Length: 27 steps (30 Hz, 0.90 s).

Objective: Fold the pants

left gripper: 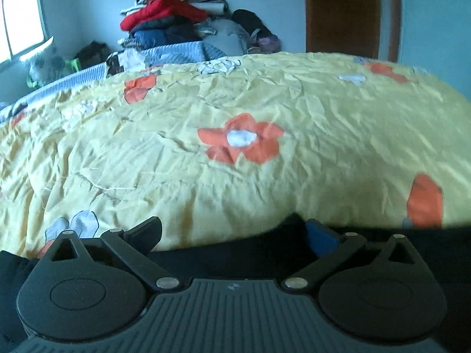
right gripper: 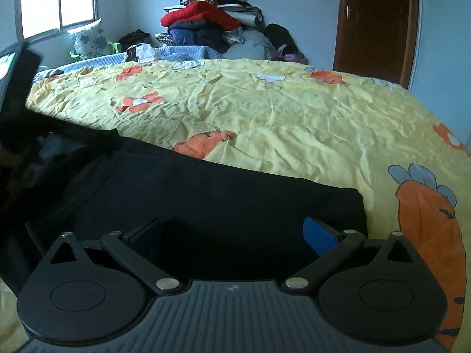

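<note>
Black pants [right gripper: 206, 203] lie on a yellow flowered bedspread [right gripper: 294, 111] at the near edge of the bed. In the right wrist view they spread from the left edge to a squared end on the right. My right gripper [right gripper: 232, 232] is open, its fingers wide apart over the pants. In the left wrist view the pants [left gripper: 235, 250] show as a dark strip along the bottom. My left gripper [left gripper: 232, 232] is open too, with black cloth between its fingers. Another black gripper part [right gripper: 20, 88] stands at the far left of the right wrist view.
A pile of clothes and quilts [right gripper: 212, 20] is stacked at the far side of the bed. A brown door [right gripper: 374, 23] is at the back right, a window [right gripper: 56, 0] at the back left. A pillow on a green chair [right gripper: 88, 41] stands under the window.
</note>
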Available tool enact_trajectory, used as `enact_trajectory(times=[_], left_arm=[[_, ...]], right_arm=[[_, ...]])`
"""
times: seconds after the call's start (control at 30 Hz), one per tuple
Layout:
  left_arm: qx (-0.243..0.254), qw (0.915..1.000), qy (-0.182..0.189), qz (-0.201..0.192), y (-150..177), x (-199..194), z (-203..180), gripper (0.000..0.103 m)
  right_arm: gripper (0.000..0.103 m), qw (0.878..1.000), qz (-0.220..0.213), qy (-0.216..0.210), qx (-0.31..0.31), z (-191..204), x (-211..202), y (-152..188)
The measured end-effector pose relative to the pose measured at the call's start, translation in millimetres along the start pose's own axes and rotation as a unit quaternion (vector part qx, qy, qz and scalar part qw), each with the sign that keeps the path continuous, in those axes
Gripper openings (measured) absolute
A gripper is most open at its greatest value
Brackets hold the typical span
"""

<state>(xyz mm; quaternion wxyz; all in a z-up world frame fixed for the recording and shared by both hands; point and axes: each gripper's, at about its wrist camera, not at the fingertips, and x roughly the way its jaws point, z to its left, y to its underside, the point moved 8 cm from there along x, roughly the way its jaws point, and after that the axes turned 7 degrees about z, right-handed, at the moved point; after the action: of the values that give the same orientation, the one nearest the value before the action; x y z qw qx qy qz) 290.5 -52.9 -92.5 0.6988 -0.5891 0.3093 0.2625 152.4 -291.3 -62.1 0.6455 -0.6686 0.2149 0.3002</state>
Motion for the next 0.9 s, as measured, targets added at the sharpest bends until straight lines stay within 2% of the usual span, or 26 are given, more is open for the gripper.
enact_trajectory(times=[0.07, 0.17, 0.23, 0.33, 0.37, 0.53, 0.6, 0.7, 0.77, 0.83, 0.9], left_arm=[[-0.005, 0.9997, 0.014, -0.018, -0.5, -17.9, -0.4, 0.096], [0.021, 0.9990, 0.008, -0.038, 9.4, -40.9, -3.9, 0.098], [0.050, 0.9983, 0.010, -0.029, 18.8, -42.5, -12.4, 0.098], [0.074, 0.9972, 0.002, -0.007, 26.4, -25.1, -23.0, 0.095], [0.067, 0.9976, 0.000, -0.019, 25.0, -22.4, -23.2, 0.097], [0.048, 0.9984, -0.004, -0.027, 9.8, -8.2, -20.8, 0.097], [0.034, 0.9990, 0.013, -0.025, 10.7, -20.0, -18.3, 0.092], [0.021, 0.9978, 0.051, -0.036, 21.2, -49.7, -17.8, 0.095], [0.016, 0.9958, 0.077, -0.047, 31.9, -67.3, -21.8, 0.098], [0.027, 0.9934, 0.101, -0.046, 43.9, -79.8, -31.2, 0.098], [0.056, 0.9912, 0.113, -0.039, 58.7, -84.6, -43.8, 0.099]], right_arm=[[0.103, 1.000, -0.009, -0.007, 0.019, -3.0, -11.2, -2.9], [0.103, 0.996, -0.034, -0.075, 0.020, 5.4, -36.1, -8.3], [0.103, 0.995, -0.020, -0.096, 0.003, 12.6, -37.6, -8.5], [0.103, 0.996, 0.031, -0.085, -0.007, 15.3, -15.2, -3.2], [0.103, 0.996, 0.045, -0.076, -0.006, 14.5, -6.7, -1.2], [0.103, 0.998, 0.030, -0.042, -0.028, 13.8, 6.7, -4.4], [0.103, 0.999, 0.033, -0.034, -0.014, 12.1, 3.0, -6.3], [0.103, 1.000, 0.016, -0.013, -0.006, 8.2, -13.0, -5.9], [0.103, 1.000, 0.025, -0.012, -0.012, 7.5, -15.8, -0.8], [0.103, 0.999, 0.045, -0.009, -0.019, 6.9, -9.8, 7.0], [0.103, 0.999, 0.038, -0.011, -0.025, 7.8, -11.2, 12.6]])
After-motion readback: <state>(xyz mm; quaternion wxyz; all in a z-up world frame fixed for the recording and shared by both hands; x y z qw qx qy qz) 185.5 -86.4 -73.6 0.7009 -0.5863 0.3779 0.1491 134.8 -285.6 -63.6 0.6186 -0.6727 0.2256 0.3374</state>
